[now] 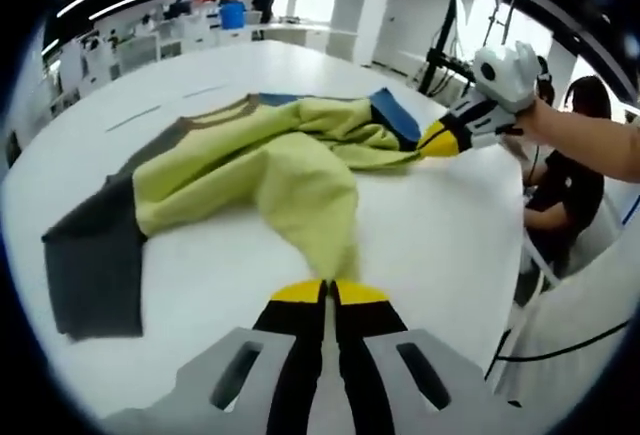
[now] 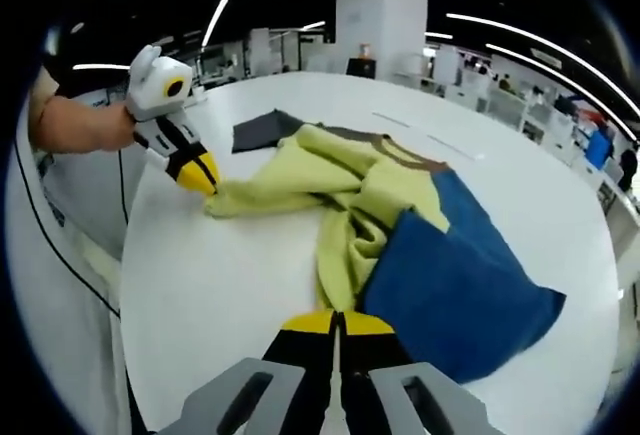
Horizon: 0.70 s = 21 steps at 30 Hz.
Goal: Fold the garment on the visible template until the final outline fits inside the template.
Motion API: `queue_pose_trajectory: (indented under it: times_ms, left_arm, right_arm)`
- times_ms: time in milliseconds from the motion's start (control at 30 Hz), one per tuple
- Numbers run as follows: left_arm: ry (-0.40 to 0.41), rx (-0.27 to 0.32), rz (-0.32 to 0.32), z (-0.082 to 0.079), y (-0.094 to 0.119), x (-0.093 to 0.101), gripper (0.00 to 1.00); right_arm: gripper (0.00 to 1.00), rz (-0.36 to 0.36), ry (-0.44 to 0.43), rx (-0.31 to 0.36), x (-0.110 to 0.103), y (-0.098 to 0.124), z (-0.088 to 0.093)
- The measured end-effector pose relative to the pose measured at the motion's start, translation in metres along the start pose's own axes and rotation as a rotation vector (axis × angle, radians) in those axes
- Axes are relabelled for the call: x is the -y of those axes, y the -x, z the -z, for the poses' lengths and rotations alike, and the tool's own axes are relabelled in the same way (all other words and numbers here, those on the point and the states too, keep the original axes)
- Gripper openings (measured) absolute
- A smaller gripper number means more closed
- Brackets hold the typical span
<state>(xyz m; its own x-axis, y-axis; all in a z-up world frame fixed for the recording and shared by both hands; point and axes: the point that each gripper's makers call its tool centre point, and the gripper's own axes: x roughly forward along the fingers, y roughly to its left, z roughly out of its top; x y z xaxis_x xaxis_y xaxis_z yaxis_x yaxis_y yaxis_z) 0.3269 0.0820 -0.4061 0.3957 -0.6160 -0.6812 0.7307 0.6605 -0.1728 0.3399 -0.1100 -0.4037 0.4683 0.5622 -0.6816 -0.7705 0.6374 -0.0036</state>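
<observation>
Two grippers on one garment [image 1: 270, 165], each pinching a yellow edge. Left gripper [image 1: 326, 293] closed on the hem end nearest its camera, jaws together with cloth running straight out of the tips. Right gripper [image 2: 338, 323] likewise clamped on a yellow fold, just beside the blue sleeve [image 2: 465, 275]. Across the table [image 1: 440, 245], seen from the left gripper view, the same right gripper [image 1: 437, 141] nipping the far corner next to the blue patch.

Garment lying bunched mid-table: yellow body rucked in diagonal ridges, grey sleeve [image 1: 90, 255] flat toward one side, blue sleeve spread toward the other, brown collar [image 2: 410, 155] facing up. Faint template lines [image 1: 165, 105] on the tabletop beyond the collar; full outline hard to make out.

Judged step: spreading or carrying the pinched edge over for a fold.

To do it well:
- Keep both grips at equal height, equal tension; slack in the middle means wrinkles trapped under the fold.
- Lift only enough to clear the table, then lay down, not drop.
- Line the carried edge parallel to the template lines before release.
- Watch both sleeves; likely to drag and curl under.
- Keep cloth well inside the table edge.
</observation>
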Motion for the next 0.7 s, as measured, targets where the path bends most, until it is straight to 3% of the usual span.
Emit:
queue_pose_trajectory:
  times_ms: [700]
  left_arm:
    - [0.080,0.125,-0.141,-0.026,0.047,-0.056,0.00]
  right_arm:
    - [0.00,0.106,-0.036,0.068,0.034,0.040,-0.014]
